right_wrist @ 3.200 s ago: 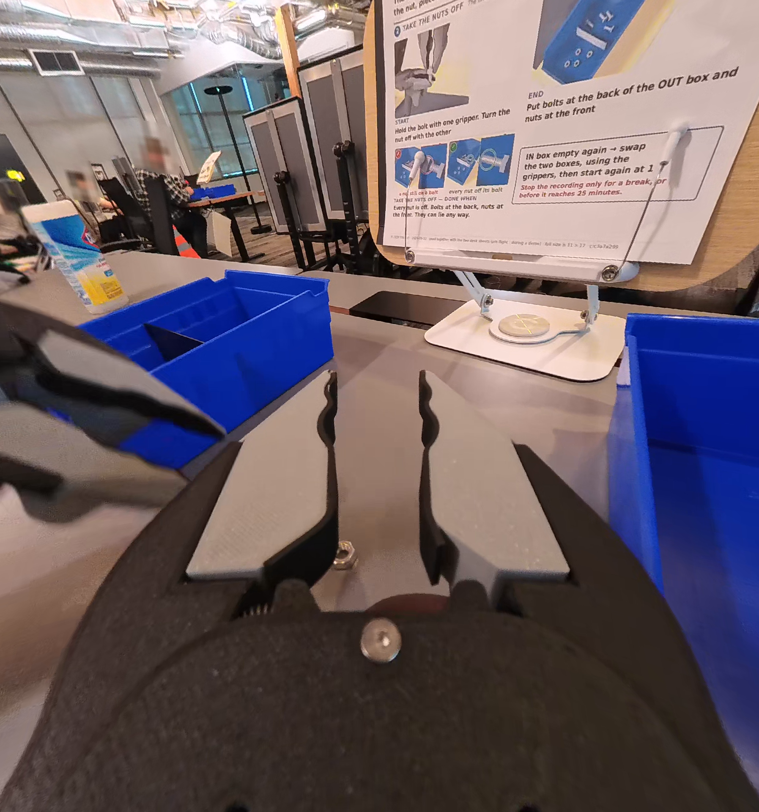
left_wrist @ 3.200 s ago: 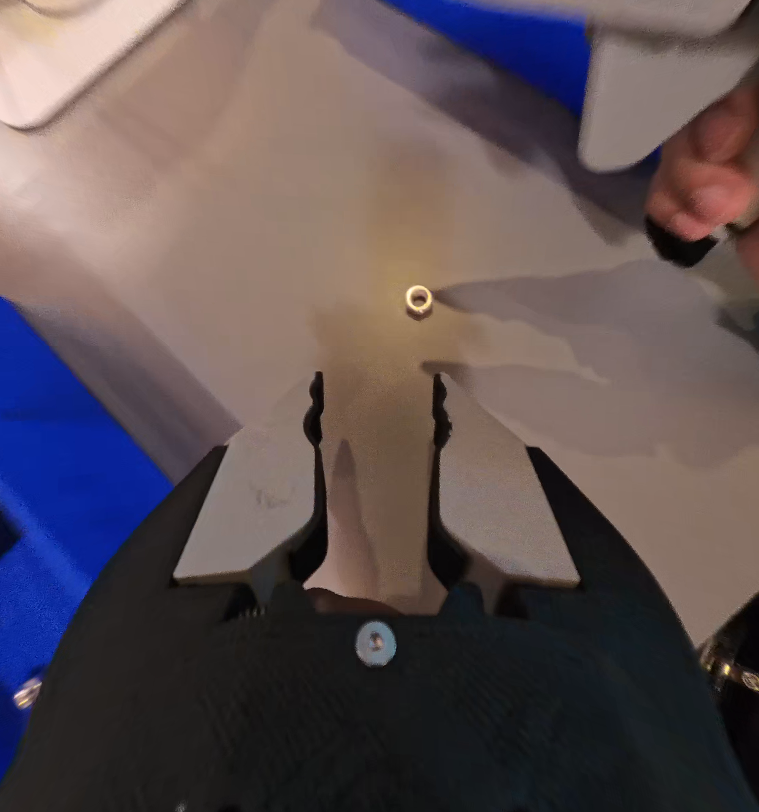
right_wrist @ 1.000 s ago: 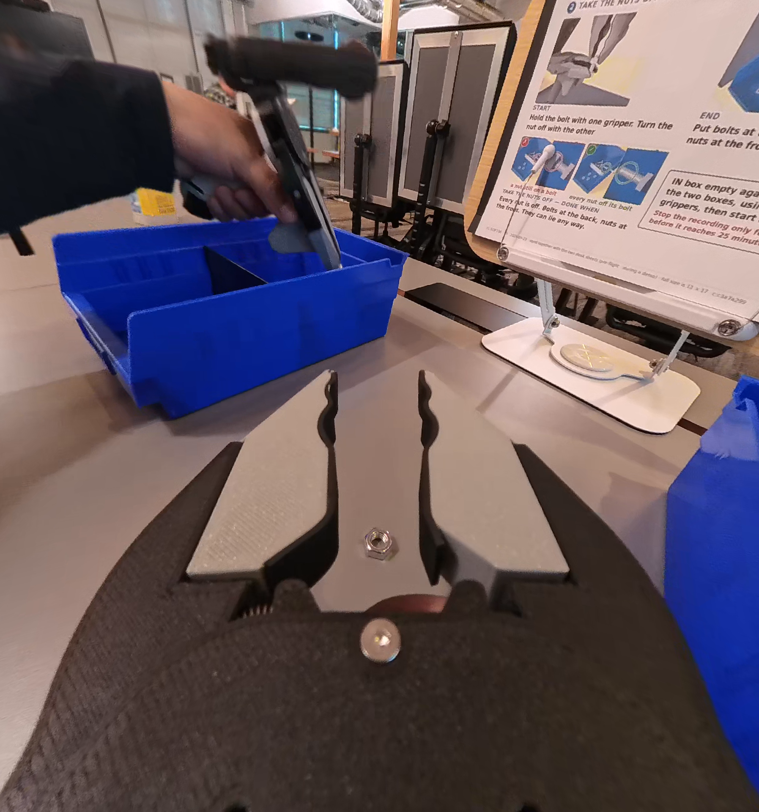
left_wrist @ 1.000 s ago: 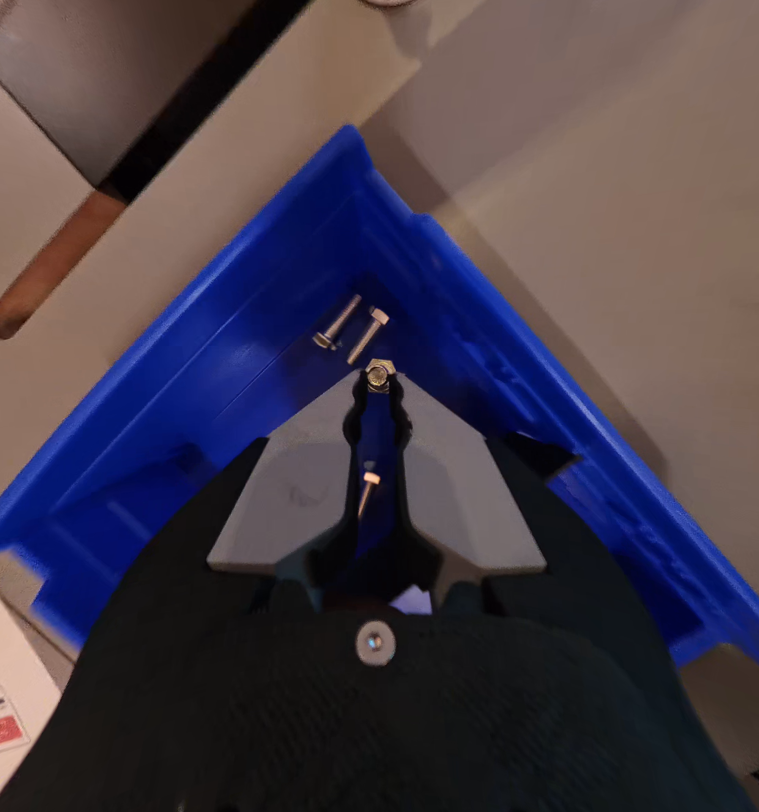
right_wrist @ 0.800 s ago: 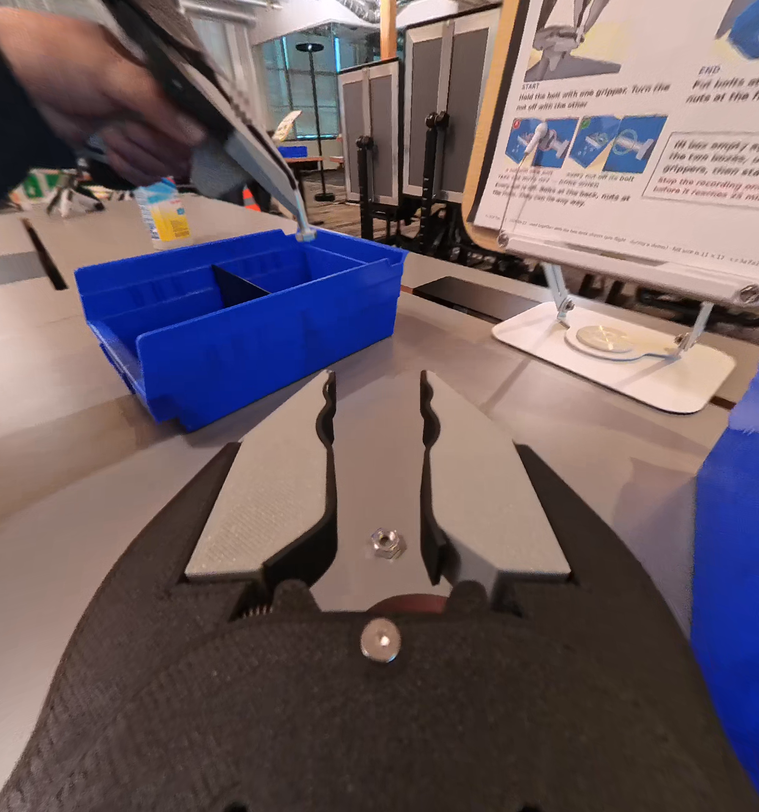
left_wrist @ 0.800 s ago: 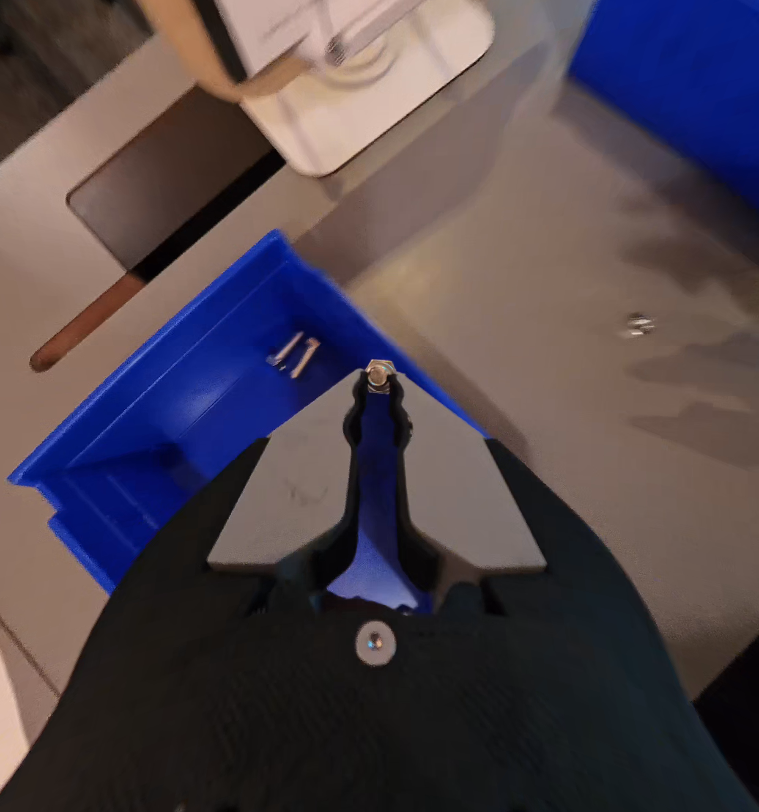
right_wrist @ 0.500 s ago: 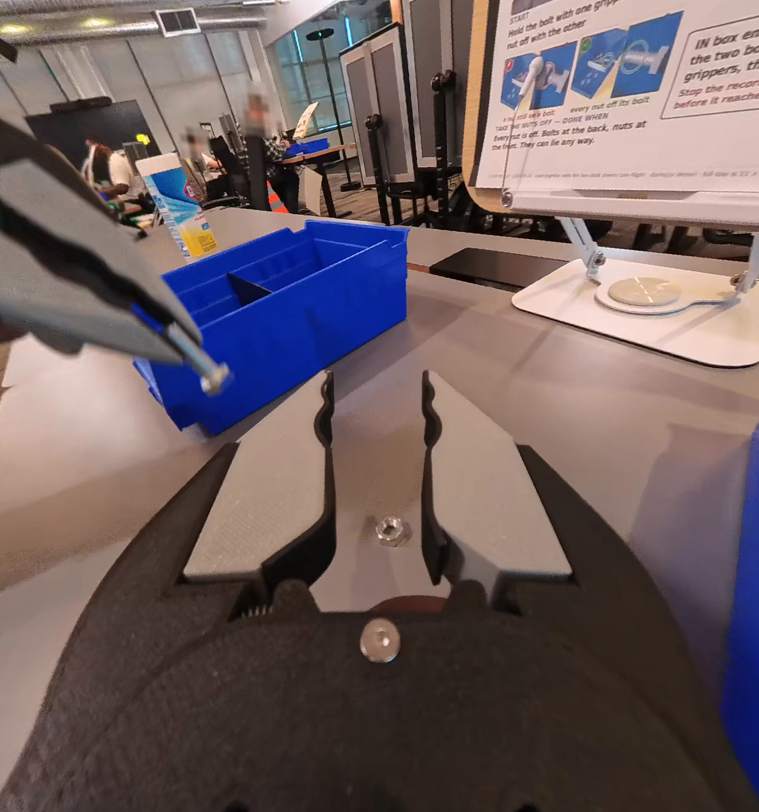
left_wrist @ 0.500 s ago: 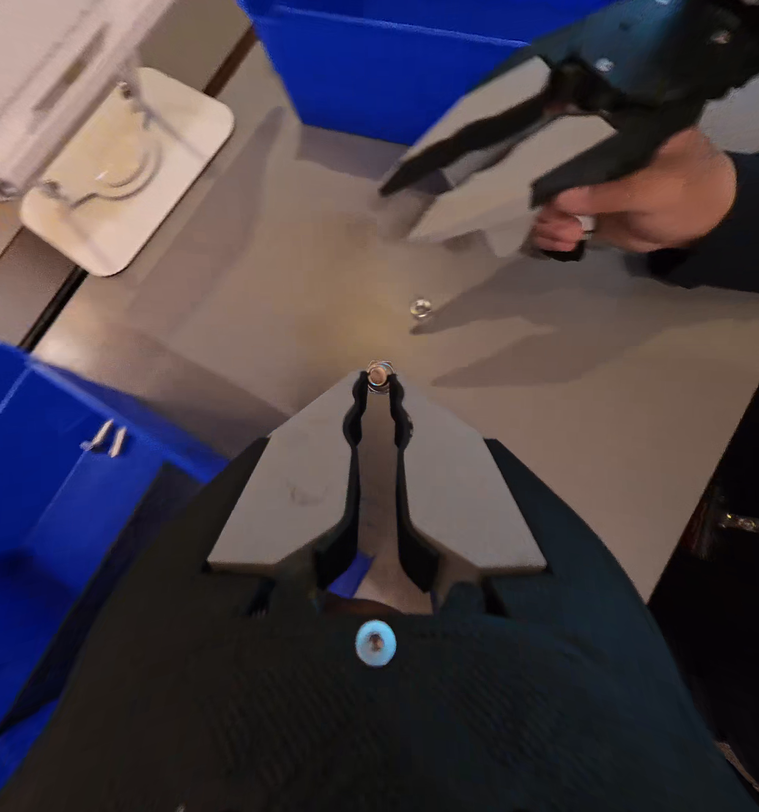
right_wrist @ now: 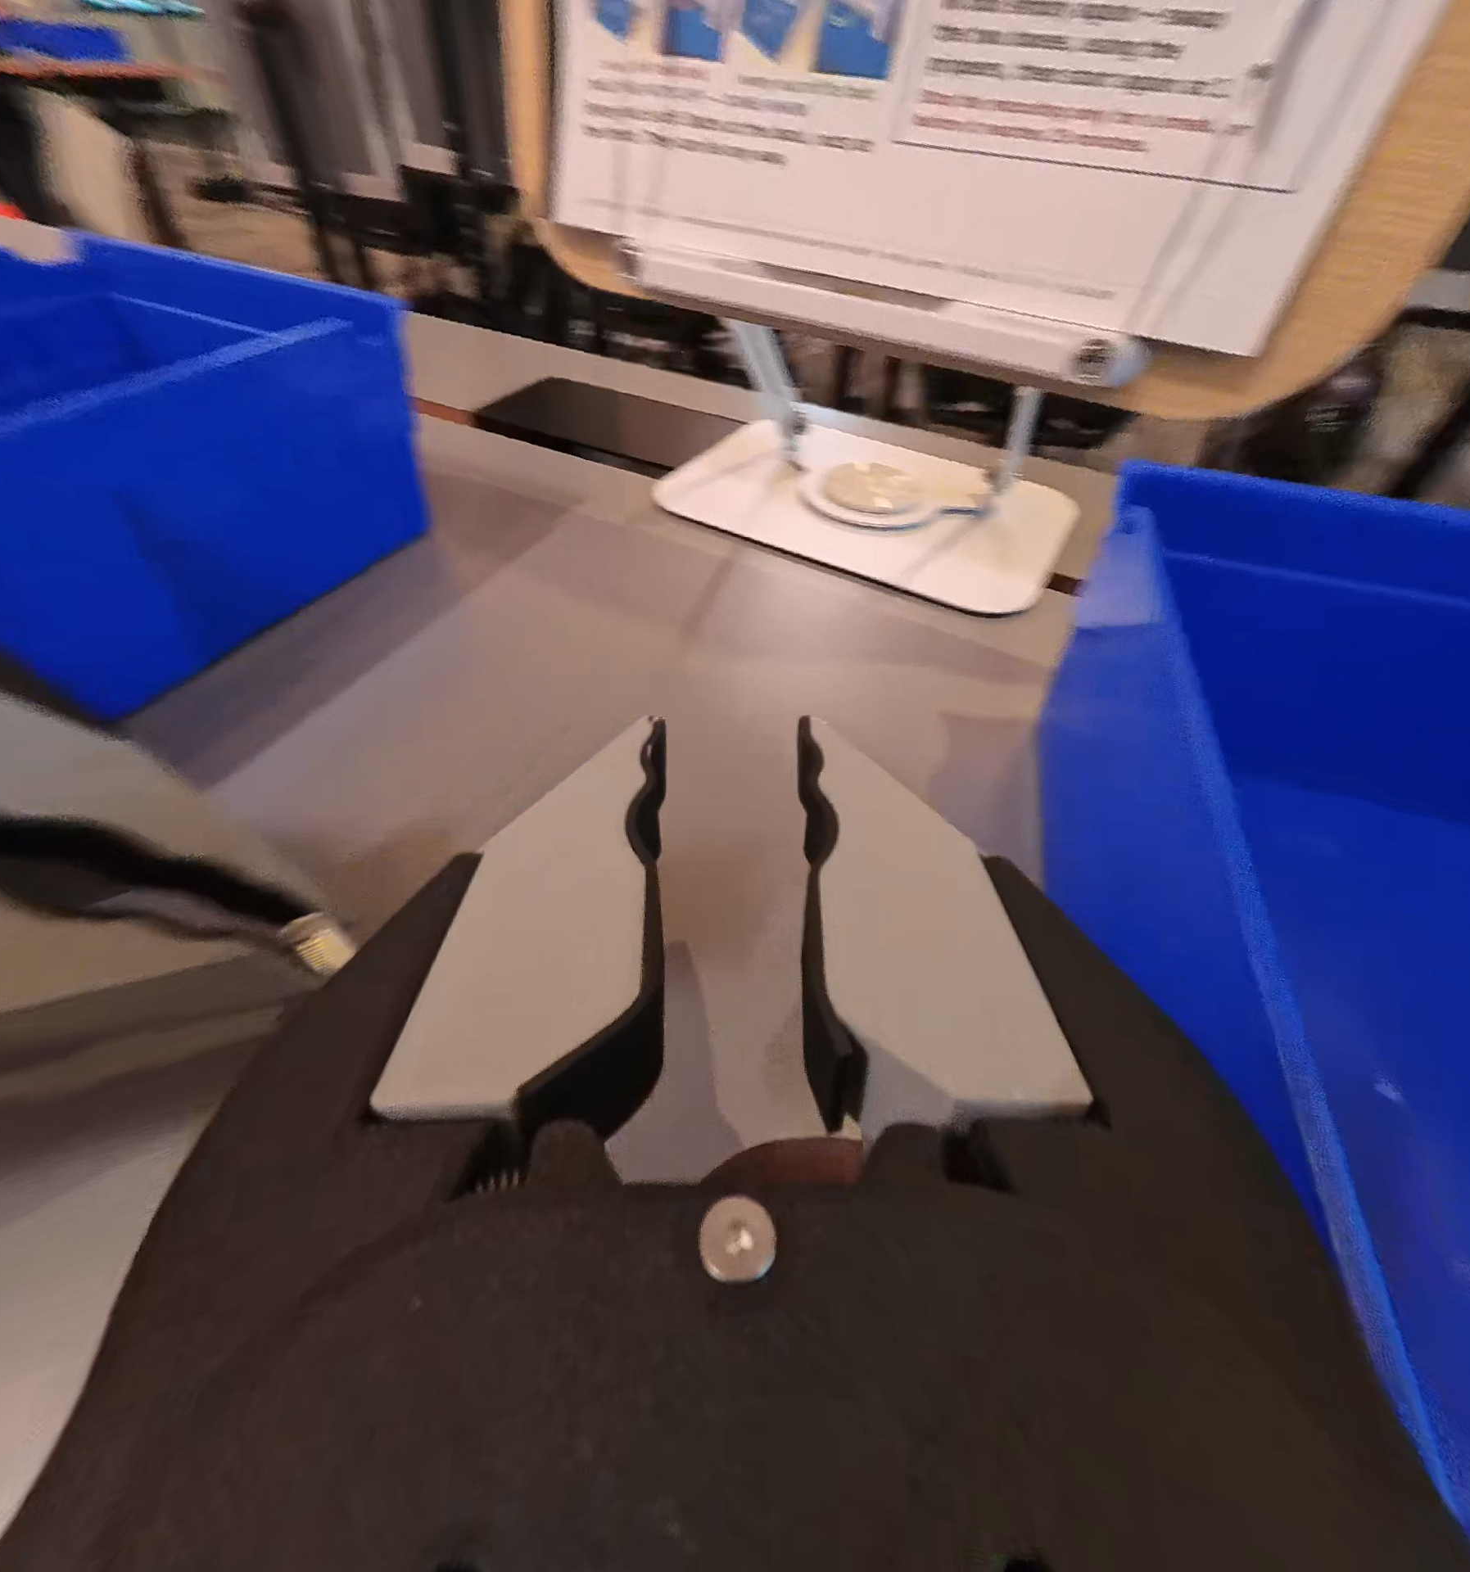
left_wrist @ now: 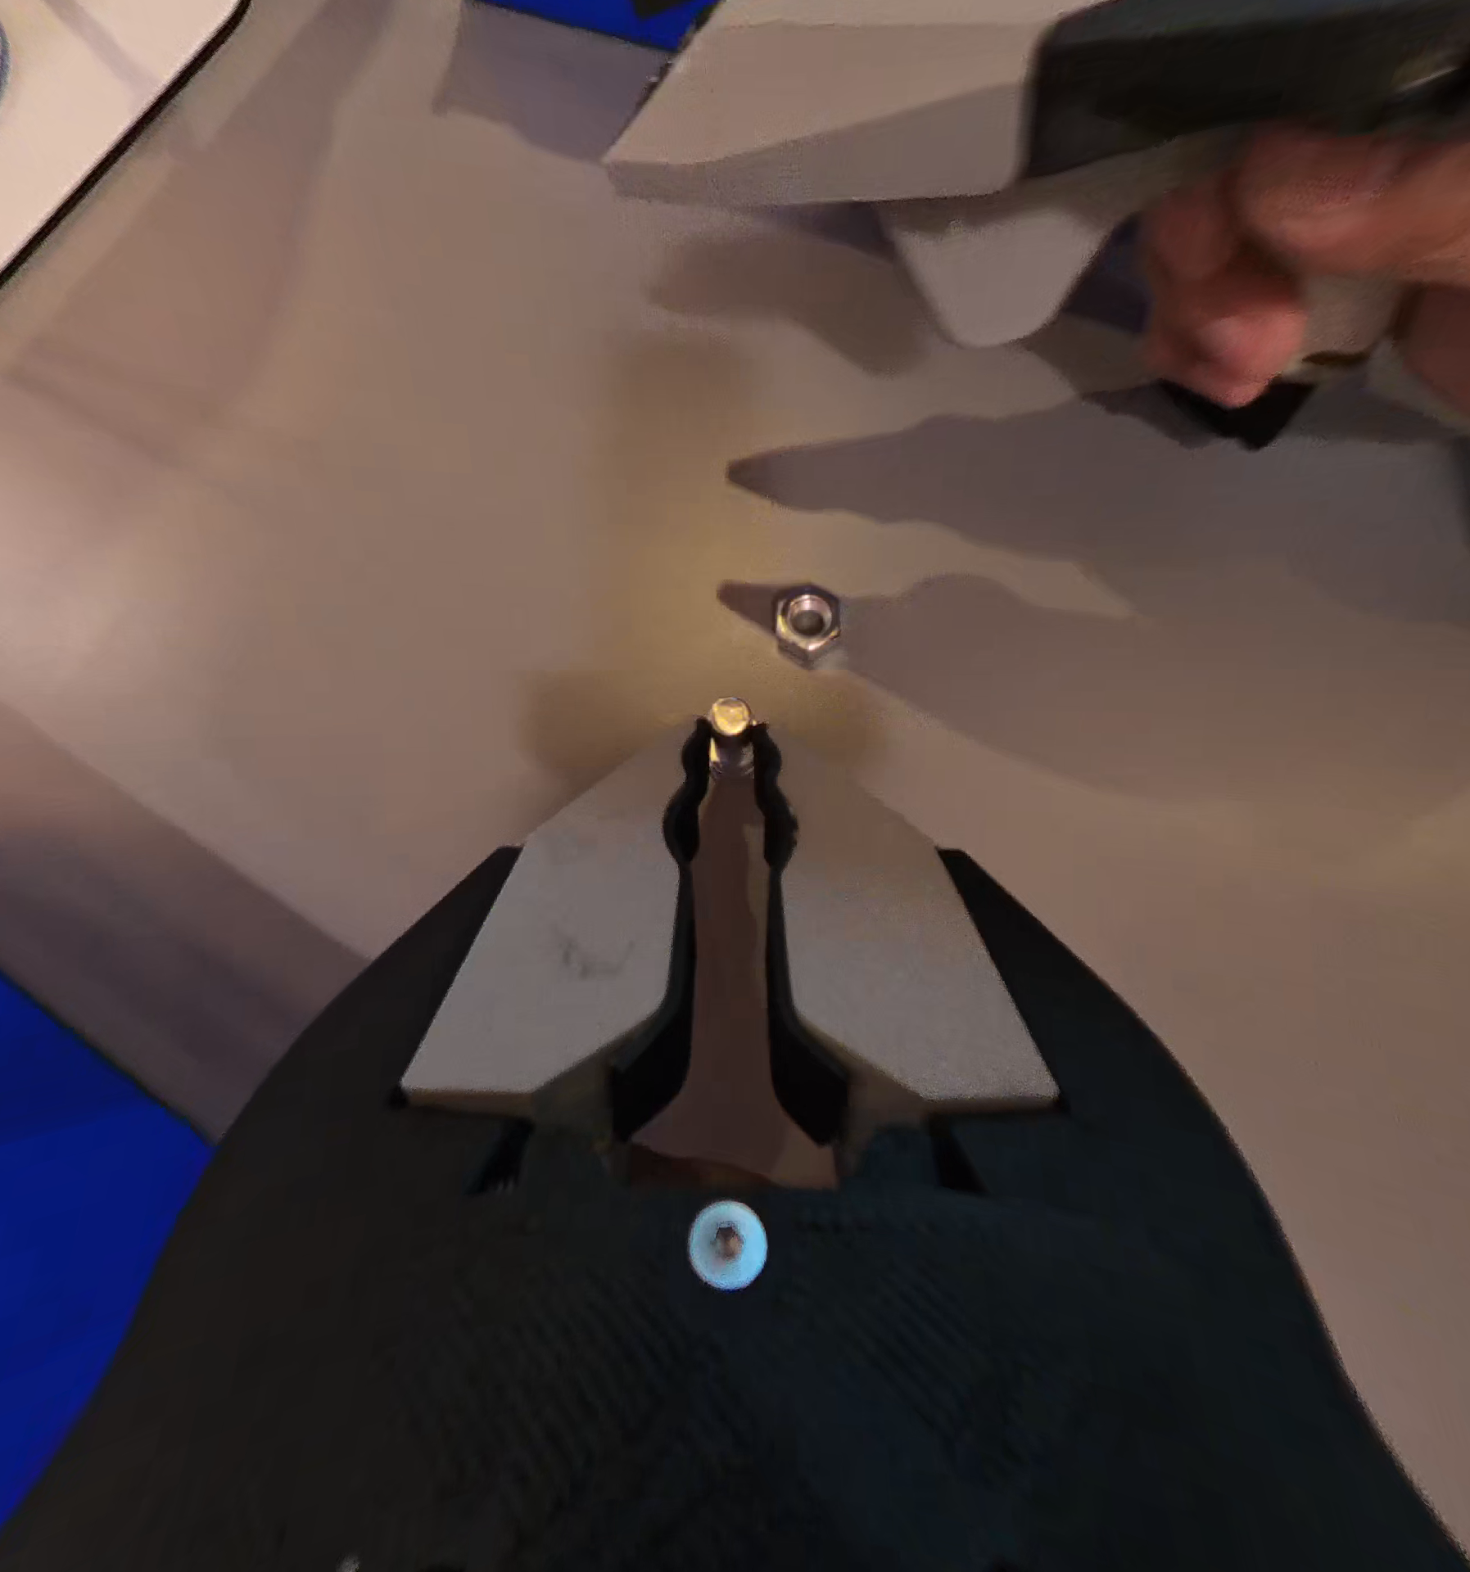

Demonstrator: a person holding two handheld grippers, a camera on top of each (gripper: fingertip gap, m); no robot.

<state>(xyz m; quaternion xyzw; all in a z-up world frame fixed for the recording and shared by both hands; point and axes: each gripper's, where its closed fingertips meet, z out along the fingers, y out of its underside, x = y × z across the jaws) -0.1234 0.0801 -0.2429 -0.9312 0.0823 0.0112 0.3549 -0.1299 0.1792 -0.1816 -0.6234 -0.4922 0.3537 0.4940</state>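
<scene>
- Presently the left gripper pinches a small bolt at its tips, end-on, just above the grey table.
- Just beyond it to the right, a loose hex nut lies on the table.
- Meanwhile the right gripper is spread and empty, between two blue bins, with a sign stand far behind.

The grey desk carries a loose steel nut lying flat near its middle. A blue bin sits on the left side and another blue bin on the right. Between them at the back rests a white stand base, blurred, apparently holding a sign board.
</scene>
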